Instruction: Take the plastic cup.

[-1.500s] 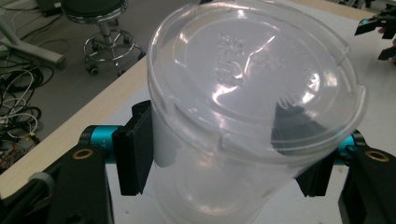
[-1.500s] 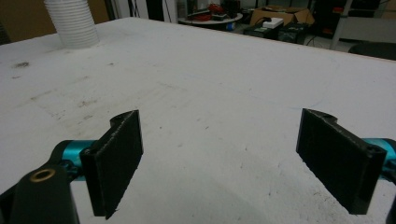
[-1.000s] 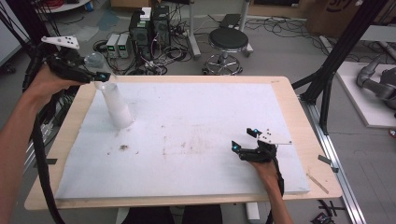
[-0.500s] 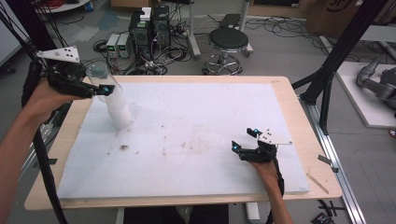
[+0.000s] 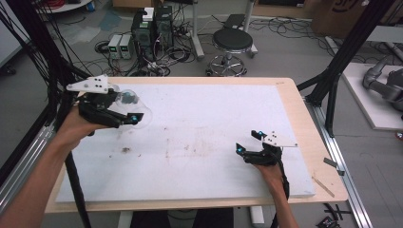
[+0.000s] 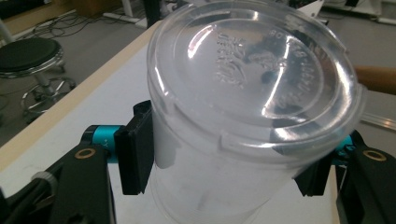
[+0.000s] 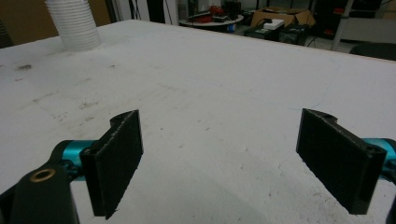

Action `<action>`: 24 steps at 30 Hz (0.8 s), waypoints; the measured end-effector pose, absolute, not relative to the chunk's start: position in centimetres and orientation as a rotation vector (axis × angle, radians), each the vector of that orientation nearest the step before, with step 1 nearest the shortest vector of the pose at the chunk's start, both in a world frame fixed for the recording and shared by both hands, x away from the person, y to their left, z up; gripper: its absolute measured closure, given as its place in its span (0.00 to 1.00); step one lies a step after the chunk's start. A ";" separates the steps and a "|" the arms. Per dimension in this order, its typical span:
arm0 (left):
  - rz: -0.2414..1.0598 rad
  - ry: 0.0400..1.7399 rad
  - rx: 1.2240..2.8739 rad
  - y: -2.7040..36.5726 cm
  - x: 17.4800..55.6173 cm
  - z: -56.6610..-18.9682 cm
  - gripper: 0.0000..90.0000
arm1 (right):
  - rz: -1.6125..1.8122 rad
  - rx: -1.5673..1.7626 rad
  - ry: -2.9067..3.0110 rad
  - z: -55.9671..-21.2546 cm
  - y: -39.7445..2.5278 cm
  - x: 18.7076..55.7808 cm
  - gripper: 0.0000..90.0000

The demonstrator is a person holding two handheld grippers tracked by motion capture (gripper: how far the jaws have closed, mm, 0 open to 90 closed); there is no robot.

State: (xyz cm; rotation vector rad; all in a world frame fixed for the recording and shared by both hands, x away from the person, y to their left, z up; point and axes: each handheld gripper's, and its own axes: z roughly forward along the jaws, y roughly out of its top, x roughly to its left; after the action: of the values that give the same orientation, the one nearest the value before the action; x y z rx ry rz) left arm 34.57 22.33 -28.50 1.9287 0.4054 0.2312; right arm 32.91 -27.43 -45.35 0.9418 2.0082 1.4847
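Note:
My left gripper is shut on a clear plastic cup with a clear embossed lid; its black pads press the cup's sides just under the rim. In the high view this gripper hovers over the table's left side, the cup tilted between its jaws. A stack of ribbed white cups stands on the white table top farther off in the right gripper view. My right gripper rests low near the front right, open, with nothing between its pads.
The white sheet covers a wooden table, with small dark stains at front left. Beyond the far edge are a black stool, computer boxes and cables. A black frame post rises at right.
My left gripper, carrying the clear cup, has moved from the far left corner toward the person and rightward, over where the white stack stood. The right gripper has not moved.

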 end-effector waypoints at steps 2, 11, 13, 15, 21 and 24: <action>0.208 0.398 1.916 21.5 34.5 -29.2 0.37 | 1.486 0.944 2.007 -45.3 -27.4 32.9 0.16; 0.152 0.350 1.928 18.3 34.6 -31.9 0.37 | 1.477 0.940 2.014 -45.3 -27.4 32.9 0.16; 0.146 0.349 1.936 17.9 34.5 -32.5 0.37 | 1.474 0.940 2.013 -45.4 -27.4 32.9 0.16; 0.138 0.349 1.935 17.5 34.5 -33.0 0.37 | 1.474 0.938 2.015 -45.3 -27.4 32.9 0.16; 0.106 0.341 1.930 16.8 34.6 -34.3 0.37 | 1.472 0.938 2.015 -45.4 -27.3 32.9 0.16; 0.099 0.347 1.940 16.7 35.0 -34.9 0.37 | 1.473 0.937 2.013 -45.3 -27.3 32.9 0.16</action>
State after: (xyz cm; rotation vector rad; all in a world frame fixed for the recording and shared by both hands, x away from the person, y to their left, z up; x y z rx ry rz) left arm 34.96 16.68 -34.92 1.9401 0.3470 0.0995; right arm 32.92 -27.34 -45.34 0.9369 2.0134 1.4733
